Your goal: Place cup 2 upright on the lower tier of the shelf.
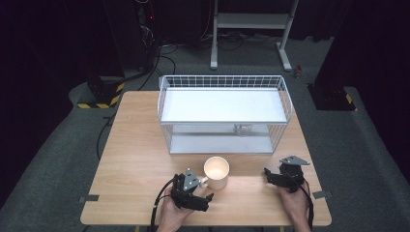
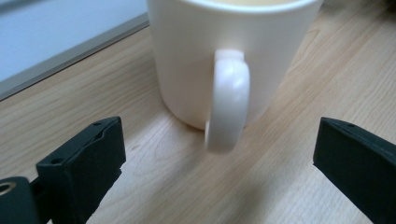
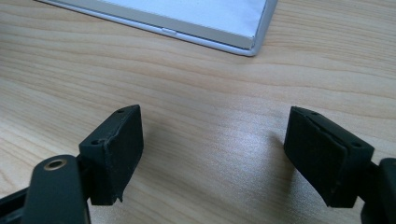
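A: High view, entry one. A cream mug (image 1: 216, 172) stands upright on the wooden table (image 1: 140, 159), just in front of the white wire rack (image 1: 225, 113). Its inside glows pale yellow under the light, and its handle points toward the left gripper (image 1: 197, 186).

B: The left gripper view confirms this. The handle (image 2: 227, 105) is a glossy white loop, facing the camera between the two black jaws. The jaws stand wide apart, clear of it on both sides, pressing on nothing.

A: Right gripper (image 1: 271, 175)?

B: It sits near the table's right edge, well apart from the mug. Its own view has the jaws spread over bare wood, nothing between them, with a corner of the rack's base (image 3: 205, 21) ahead.

A: Limits?

B: The mug's rim is cut off at the top of the left gripper view, and the handle's lower end is blurred. Contents cannot be told. A small object on the rack's lower shelf (image 1: 241, 129) is too faint to identify.
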The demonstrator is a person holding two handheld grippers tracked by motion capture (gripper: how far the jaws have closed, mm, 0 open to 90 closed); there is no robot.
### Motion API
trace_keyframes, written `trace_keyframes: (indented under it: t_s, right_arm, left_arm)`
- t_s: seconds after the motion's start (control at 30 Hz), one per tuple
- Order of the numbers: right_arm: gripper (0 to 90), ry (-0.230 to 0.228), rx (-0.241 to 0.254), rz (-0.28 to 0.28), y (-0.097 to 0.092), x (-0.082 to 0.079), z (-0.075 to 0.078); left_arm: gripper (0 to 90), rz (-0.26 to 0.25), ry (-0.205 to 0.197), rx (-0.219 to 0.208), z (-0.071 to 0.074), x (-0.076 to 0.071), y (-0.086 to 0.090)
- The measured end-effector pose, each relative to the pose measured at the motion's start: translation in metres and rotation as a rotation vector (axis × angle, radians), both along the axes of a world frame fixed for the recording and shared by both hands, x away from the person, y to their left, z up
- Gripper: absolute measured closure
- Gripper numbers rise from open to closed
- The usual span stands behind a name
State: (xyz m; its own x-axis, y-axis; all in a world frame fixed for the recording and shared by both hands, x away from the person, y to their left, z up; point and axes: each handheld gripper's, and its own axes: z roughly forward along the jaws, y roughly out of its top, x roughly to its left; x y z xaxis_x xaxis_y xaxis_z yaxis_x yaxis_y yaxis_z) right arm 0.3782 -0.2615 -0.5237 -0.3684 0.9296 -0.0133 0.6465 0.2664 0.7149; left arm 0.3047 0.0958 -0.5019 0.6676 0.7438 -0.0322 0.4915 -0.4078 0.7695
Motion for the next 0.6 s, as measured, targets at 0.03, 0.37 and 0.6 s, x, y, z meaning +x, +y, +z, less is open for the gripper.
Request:
trace_keyframes:
  t_s: [0.03, 0.37, 0.6]
  right_arm:
    - [20.0, 0.000, 0.000, 0.000, 0.000, 0.000, 0.000]
    - [20.0, 0.000, 0.000, 0.000, 0.000, 0.000, 0.000]
    - [20.0, 0.001, 0.001, 0.000, 0.000, 0.000, 0.000]
  left_arm:
    - [2.1, 0.000, 0.006, -0.003, 0.000, 0.002, -0.002]
    - [1.6, -0.009, -0.003, -0.010, 0.005, 0.008, -0.016]
    - [0.5, -0.018, -0.004, 0.002, 0.006, 0.014, -0.026]
